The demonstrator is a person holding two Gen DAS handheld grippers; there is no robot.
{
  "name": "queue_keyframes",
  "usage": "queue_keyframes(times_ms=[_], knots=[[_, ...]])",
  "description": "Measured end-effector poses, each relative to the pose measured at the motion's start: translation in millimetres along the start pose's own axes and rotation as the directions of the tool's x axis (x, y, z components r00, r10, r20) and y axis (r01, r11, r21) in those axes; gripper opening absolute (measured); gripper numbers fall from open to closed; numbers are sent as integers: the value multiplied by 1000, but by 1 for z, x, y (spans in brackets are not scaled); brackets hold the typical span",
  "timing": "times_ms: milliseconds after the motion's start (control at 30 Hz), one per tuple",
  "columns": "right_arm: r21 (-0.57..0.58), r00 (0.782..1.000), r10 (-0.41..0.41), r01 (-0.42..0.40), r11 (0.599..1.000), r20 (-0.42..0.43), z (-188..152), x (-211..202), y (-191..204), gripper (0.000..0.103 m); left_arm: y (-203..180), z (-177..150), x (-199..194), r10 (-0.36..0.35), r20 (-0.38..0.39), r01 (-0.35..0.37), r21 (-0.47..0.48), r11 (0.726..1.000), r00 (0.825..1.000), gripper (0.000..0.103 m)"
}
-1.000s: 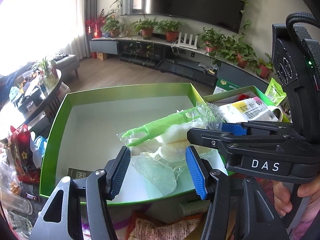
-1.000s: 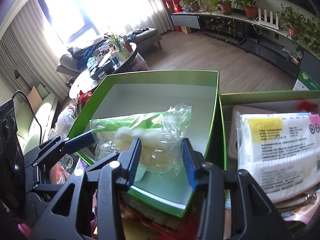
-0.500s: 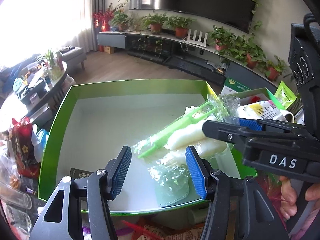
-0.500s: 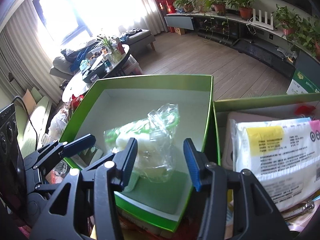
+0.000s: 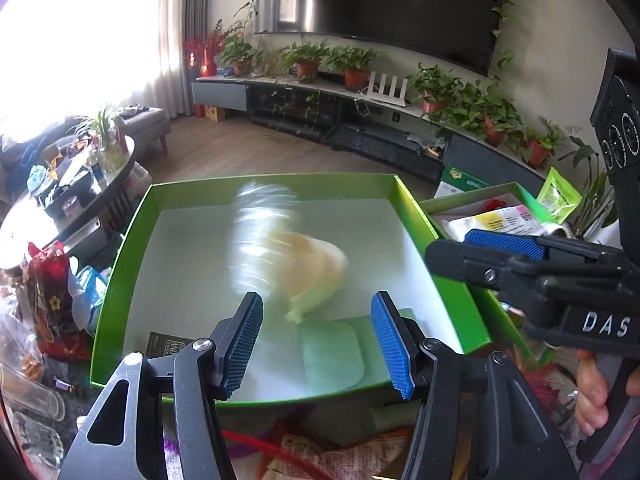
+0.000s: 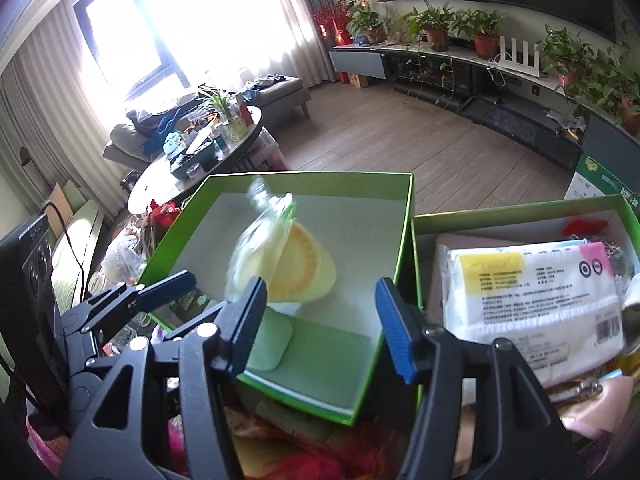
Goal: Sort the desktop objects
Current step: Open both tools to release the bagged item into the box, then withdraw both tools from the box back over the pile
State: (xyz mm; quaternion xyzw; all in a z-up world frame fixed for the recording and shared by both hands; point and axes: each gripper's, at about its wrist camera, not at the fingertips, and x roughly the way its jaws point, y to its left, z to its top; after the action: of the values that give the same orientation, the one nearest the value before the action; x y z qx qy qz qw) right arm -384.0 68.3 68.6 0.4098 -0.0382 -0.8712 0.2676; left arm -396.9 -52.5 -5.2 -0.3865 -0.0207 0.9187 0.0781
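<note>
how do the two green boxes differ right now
The left green box is mostly bare inside, with a blurred plastic packet and a pale green pad. The right green box is crammed, a white tissue pack on top. Both are open, green outside, white inside.

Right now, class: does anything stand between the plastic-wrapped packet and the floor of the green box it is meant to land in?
Nothing visible does. The plastic-wrapped packet, blurred, is over the bare floor of the green box. The right gripper, whose jaws have just been opening, has nothing between them. A pale green pad lies nearer the front wall.
</note>
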Motion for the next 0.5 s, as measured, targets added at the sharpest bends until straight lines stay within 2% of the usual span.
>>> queue_keyframes(times_ms=[500], knots=[[-53,1000,27,-26,998,14,-24,-40,18,57,-13,-14,-52,-11,64,10,16,1000,998,57]])
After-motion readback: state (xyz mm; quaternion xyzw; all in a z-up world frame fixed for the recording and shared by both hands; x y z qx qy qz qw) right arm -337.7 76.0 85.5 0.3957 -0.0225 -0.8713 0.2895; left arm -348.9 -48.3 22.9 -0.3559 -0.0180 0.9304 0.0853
